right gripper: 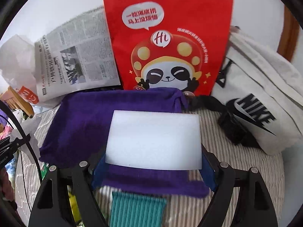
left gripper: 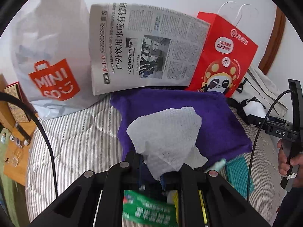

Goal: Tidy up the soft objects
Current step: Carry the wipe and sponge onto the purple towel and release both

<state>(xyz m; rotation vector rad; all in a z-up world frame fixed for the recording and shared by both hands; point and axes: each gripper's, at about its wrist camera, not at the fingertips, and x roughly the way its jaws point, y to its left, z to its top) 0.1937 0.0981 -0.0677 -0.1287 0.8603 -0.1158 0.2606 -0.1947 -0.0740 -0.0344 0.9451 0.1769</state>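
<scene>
1. Left view only: the left gripper, jaws pinched on a crumpled white foam sheet above the purple cloth.
2. Right view only: the right gripper, jaws spread wide, clamping a white foam block over the cloth's near edge.
3. The cloth lies on a striped bedcover; behind it, a red paper bag leans against the white wall.

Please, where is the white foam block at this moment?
The white foam block is between the open-wide fingers of the right gripper, centre of the right wrist view, above the purple cloth and in front of the red paper bag.
</scene>
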